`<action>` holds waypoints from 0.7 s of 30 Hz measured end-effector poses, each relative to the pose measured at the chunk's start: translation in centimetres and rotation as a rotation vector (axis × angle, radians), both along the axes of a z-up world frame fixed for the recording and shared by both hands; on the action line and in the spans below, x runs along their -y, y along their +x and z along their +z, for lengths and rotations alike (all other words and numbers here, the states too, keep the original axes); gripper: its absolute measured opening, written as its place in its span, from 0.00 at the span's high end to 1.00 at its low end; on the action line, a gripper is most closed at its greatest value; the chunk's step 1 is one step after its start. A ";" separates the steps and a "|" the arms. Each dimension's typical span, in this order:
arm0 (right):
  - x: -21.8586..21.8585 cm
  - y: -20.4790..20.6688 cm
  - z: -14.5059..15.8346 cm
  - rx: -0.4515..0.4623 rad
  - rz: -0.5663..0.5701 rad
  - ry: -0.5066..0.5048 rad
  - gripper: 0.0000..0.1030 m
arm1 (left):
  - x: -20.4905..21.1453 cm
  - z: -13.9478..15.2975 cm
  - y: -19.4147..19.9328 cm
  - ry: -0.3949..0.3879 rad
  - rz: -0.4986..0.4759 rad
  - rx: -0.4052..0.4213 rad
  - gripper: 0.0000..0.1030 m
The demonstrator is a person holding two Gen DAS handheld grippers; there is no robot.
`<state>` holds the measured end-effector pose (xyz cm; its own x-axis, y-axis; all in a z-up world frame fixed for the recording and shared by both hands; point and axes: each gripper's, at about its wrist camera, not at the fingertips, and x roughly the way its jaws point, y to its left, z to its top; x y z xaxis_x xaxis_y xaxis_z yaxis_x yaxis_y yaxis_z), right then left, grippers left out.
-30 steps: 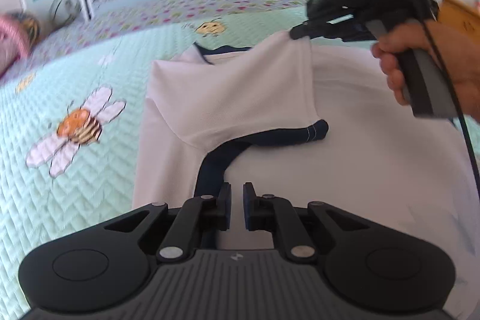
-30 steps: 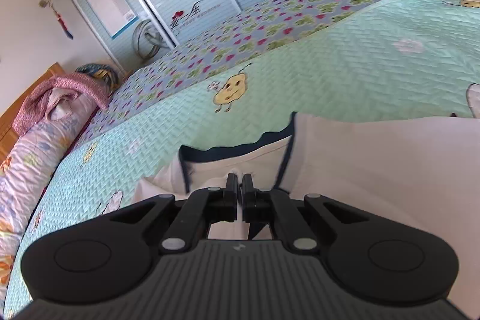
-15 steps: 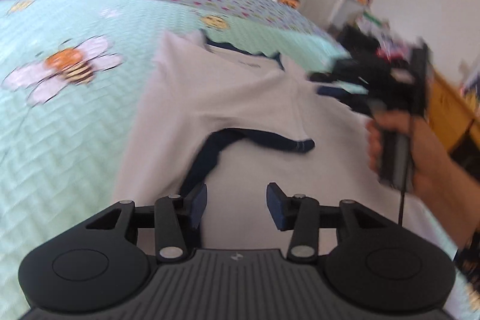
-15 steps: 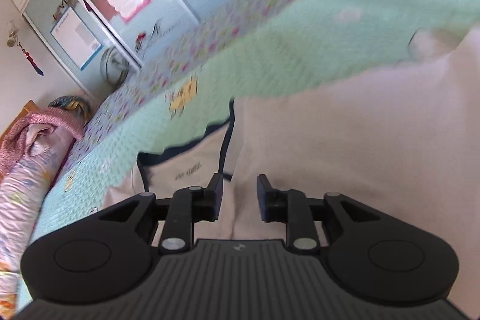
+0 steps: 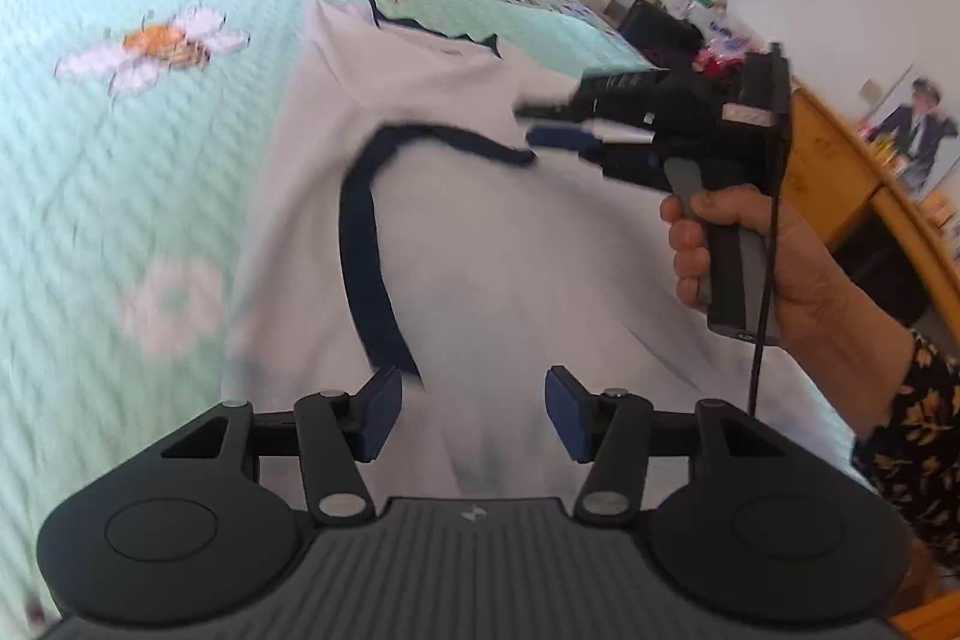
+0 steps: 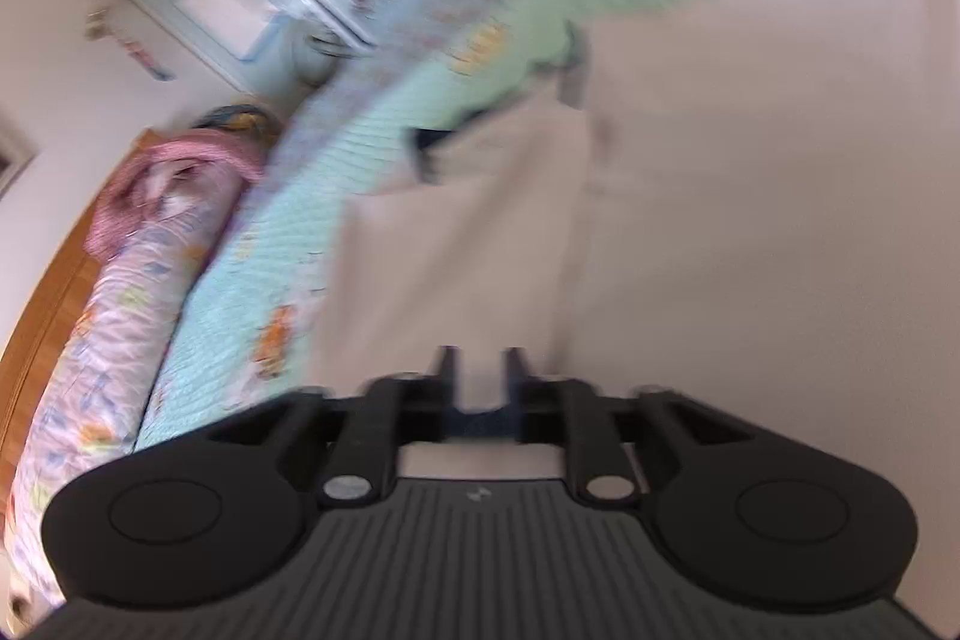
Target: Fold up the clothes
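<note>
On the mint-green quilted bedspread with bee and flower prints [image 5: 120,196] I see the white T-shirt with navy trim [image 5: 480,244] lying flat, long axis running away from me, collar at the far end, a navy-edged sleeve folded across its chest. My left gripper [image 5: 473,415] hovers over the hem, jaws spread wide, holding nothing. My right gripper [image 5: 543,124], in a hand [image 5: 774,262], shows parted jaws, empty.

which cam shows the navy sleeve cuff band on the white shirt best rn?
Left wrist. The navy sleeve cuff band curves in full across the white shirt ahead of the open left gripper, only slightly blurred. The right wrist view is heavily motion-blurred and shows only a dark navy patch, apparently the collar, not the band.
</note>
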<state>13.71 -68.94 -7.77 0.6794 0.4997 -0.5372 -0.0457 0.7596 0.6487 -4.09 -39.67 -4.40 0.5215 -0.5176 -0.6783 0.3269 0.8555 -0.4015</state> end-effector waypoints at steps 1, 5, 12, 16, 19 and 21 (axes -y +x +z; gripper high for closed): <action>-0.5 -1.1 0.9 0.018 0.026 -0.006 0.62 | -0.1 0.0 -1.1 0.007 -0.009 -0.012 0.45; -3.7 -5.6 1.6 -0.059 0.172 0.046 0.49 | -0.2 -0.5 -4.9 0.057 -0.058 -0.011 0.45; -8.3 -11.5 -1.0 -0.157 0.244 0.139 0.49 | -0.3 -1.3 -11.4 0.142 -0.141 -0.008 0.44; -9.9 -10.9 -2.2 -0.168 0.236 0.195 0.53 | -0.1 -1.3 -11.6 0.144 -0.142 0.004 0.44; -10.6 -11.0 -3.3 -0.184 0.215 0.209 0.82 | -0.3 -1.2 -11.8 0.119 -0.137 -0.001 0.43; -10.2 -10.9 -3.8 -0.196 0.188 0.221 0.98 | -0.4 -1.1 -11.7 0.121 -0.133 -0.001 0.43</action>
<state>2.80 -58.77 -11.58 0.4594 0.7249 -0.5132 -0.0298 0.5901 0.8068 -15.80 -39.31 -5.50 0.4536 -0.4962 -0.7403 0.4399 0.8471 -0.2982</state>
